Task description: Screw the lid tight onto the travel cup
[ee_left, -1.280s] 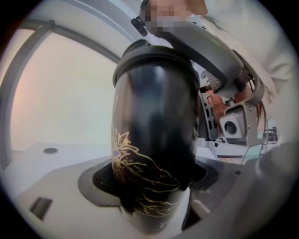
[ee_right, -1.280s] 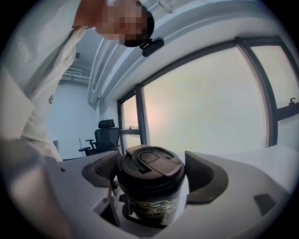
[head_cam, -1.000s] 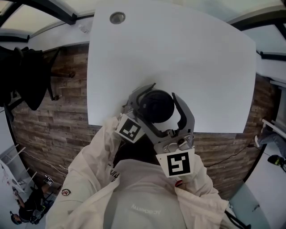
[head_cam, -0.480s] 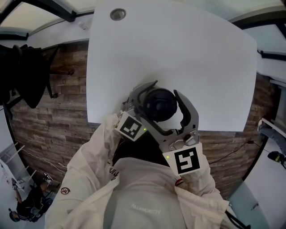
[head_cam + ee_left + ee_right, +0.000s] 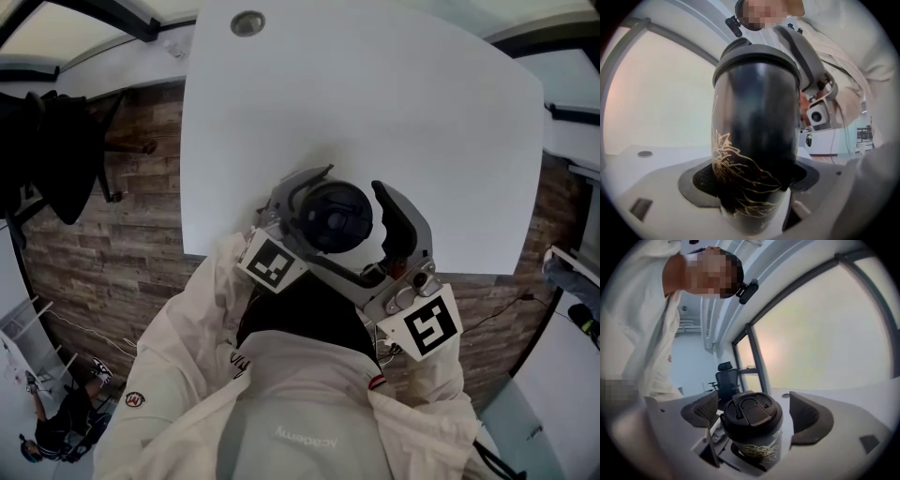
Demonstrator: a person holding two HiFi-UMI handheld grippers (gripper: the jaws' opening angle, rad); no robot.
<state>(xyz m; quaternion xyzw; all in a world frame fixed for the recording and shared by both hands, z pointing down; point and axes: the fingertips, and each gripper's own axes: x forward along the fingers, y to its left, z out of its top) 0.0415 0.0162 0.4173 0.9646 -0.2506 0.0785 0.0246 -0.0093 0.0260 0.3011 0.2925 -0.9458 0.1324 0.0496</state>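
Note:
A black travel cup (image 5: 754, 140) with gold line art stands near the front edge of the white table (image 5: 375, 94). Its black lid (image 5: 334, 217) with a flip tab sits on top. My left gripper (image 5: 752, 179) is shut on the cup's body low down, with a pad pressed against each side. My right gripper (image 5: 752, 416) is open at lid height. Its two pads (image 5: 809, 417) stand either side of the lid (image 5: 751, 412), with a gap on both sides. In the head view the right gripper's outer finger (image 5: 398, 225) is clear of the lid.
The table's front edge runs just under the cup, with wood-look floor (image 5: 122, 234) beyond it. A round metal grommet (image 5: 247, 22) sits at the table's far left. A dark chair with a garment (image 5: 47, 159) stands at the left. An office chair (image 5: 725, 378) stands by the windows.
My right gripper has swung round the lid; its marker cube has moved to the right, and its outer finger now stands further from the lid. The left gripper and cup stayed put.

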